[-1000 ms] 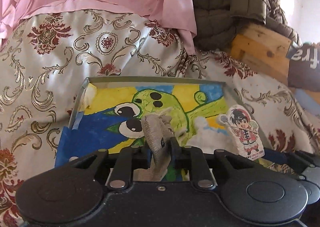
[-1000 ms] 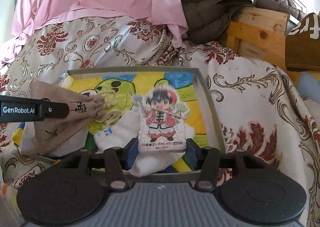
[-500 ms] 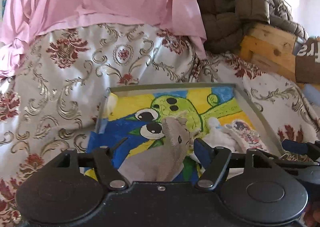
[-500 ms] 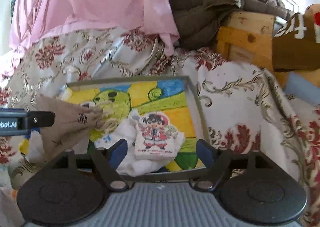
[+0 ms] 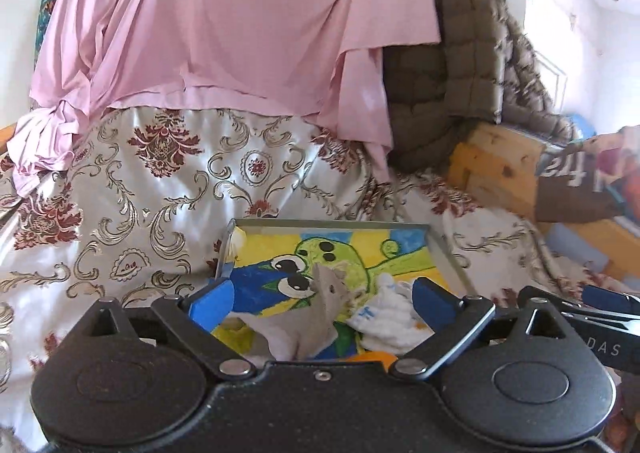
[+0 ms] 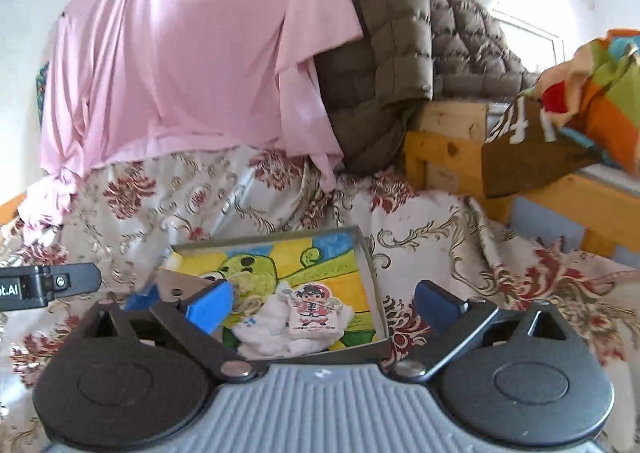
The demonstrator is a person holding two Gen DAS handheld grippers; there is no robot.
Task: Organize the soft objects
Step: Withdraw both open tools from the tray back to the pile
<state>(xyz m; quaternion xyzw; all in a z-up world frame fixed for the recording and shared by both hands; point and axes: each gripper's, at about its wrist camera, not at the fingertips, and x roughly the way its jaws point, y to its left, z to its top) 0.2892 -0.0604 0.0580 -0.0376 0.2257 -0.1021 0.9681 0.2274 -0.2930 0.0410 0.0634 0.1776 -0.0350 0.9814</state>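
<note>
Soft beige drawstring pouch and flat cartoon-figure pillow, gripped a second ago, now lie released in the painted shallow tray; left tongs and right tongs are opening wide, empty, so both items look placed.

Black left gripper, grey-ribbed right gripper (blue pads)

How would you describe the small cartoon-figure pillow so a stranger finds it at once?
Look on the floral bedspread for the shallow tray painted with a green cartoon creature. Near its front right corner, on a white cloth, lies the pillow: the only item printed with a dark-haired figure in red.
</note>
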